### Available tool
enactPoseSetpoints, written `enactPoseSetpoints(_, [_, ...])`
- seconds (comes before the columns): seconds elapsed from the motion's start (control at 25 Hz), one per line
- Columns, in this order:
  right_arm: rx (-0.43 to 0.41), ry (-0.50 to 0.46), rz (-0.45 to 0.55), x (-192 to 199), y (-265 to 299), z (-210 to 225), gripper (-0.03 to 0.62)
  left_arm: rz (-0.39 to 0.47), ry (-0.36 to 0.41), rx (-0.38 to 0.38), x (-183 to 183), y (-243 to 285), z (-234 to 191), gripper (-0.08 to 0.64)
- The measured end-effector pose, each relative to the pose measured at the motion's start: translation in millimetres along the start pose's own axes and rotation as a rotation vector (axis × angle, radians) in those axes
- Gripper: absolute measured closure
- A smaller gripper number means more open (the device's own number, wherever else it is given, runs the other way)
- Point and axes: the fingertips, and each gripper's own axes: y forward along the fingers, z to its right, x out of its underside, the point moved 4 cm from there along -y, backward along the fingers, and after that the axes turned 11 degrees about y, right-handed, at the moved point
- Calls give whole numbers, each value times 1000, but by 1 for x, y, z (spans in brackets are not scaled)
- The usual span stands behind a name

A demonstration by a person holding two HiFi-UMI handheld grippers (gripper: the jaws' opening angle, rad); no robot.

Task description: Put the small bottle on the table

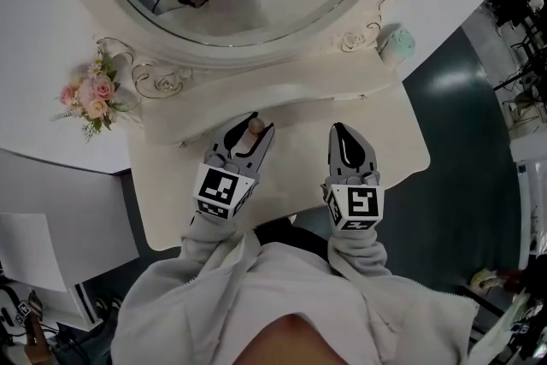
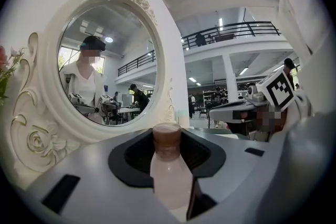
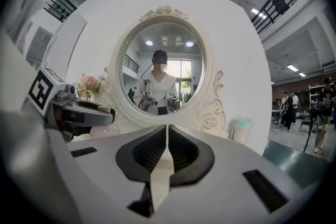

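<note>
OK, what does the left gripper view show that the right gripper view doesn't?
Only the left gripper view shows the grip head-on: the small bottle, pale pink with a brownish cap, stands upright, clamped in the left gripper. Only the right gripper view shows the right gripper with its jaws closed together and nothing between them. Both show the oval mirror in its ornate white frame, reflecting the person.

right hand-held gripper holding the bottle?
No: the right hand-held gripper has its jaws together with nothing between them; the bottle is clamped in the left hand-held gripper.
</note>
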Motion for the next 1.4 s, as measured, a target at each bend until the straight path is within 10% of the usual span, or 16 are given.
enactPoseSetpoints(1.4, [30, 77, -120, 32, 43, 66, 555, -72, 12, 23, 16, 180, -21, 408])
